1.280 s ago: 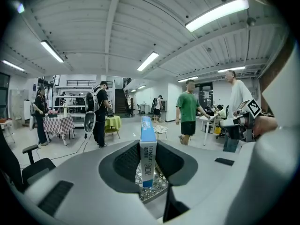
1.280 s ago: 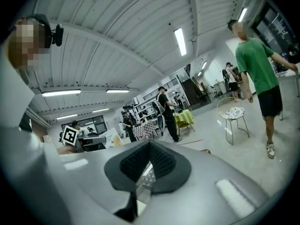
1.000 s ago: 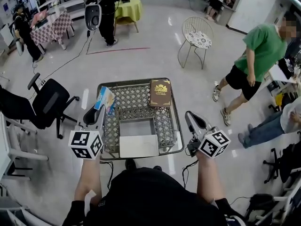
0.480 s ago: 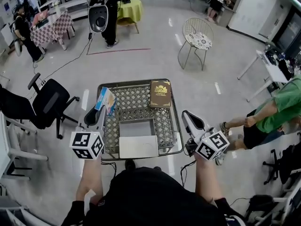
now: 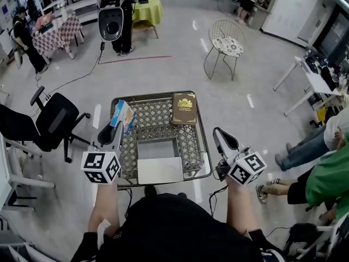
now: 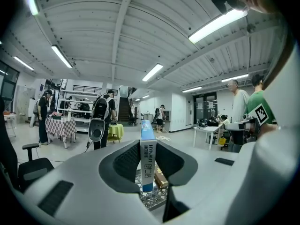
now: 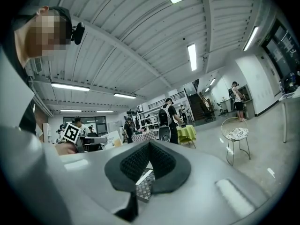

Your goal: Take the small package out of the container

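My left gripper point(image 5: 116, 129) is shut on a small blue and white package point(image 5: 122, 115), held upright above the left rim of the wire mesh container point(image 5: 129, 158). In the left gripper view the package point(image 6: 147, 163) stands edge-on between the black pads point(image 6: 127, 161), its top reaching past the fingertips. My right gripper point(image 5: 223, 136) hovers just outside the container's right rim, shut with nothing in it; its pads point(image 7: 140, 163) meet in the right gripper view. A brown book-like box point(image 5: 184, 108) lies in the container's far right corner, and a white box point(image 5: 160, 169) sits at its near edge.
A black office chair point(image 5: 49, 124) stands to the left of the container. A wire chair point(image 5: 225, 43) is further off on the floor. People stand at the right edge point(image 5: 327, 179) and at the back near a green-clothed table point(image 5: 147, 11). Cables run across the floor.
Both grippers have stayed almost still, the left one keeping hold of the package. The person in the green shirt has walked from the upper right down to the lower right edge.
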`<act>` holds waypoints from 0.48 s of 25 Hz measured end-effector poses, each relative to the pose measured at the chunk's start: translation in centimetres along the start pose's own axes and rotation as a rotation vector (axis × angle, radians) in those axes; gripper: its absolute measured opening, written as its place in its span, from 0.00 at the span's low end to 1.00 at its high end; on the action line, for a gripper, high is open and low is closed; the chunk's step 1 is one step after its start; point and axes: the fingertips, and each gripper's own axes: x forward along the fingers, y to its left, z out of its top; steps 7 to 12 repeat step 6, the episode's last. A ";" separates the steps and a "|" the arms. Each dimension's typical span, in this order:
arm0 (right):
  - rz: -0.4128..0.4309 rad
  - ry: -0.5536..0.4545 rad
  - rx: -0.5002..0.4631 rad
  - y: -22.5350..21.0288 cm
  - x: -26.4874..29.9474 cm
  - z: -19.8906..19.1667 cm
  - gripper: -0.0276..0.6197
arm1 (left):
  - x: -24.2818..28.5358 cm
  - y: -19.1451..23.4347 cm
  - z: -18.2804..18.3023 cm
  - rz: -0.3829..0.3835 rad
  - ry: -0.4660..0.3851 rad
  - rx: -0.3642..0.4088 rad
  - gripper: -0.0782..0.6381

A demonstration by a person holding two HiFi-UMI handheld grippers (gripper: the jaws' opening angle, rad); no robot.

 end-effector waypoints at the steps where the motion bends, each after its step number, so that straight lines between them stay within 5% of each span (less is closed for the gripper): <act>1: -0.002 0.001 0.000 0.0 0.0 0.0 0.05 | 0.1 0.0 -0.1 -0.003 0.002 -0.002 0.25; 12: -0.008 0.005 0.003 -0.1 0.2 0.0 0.05 | 0.3 -0.1 -0.1 -0.016 0.007 -0.008 0.25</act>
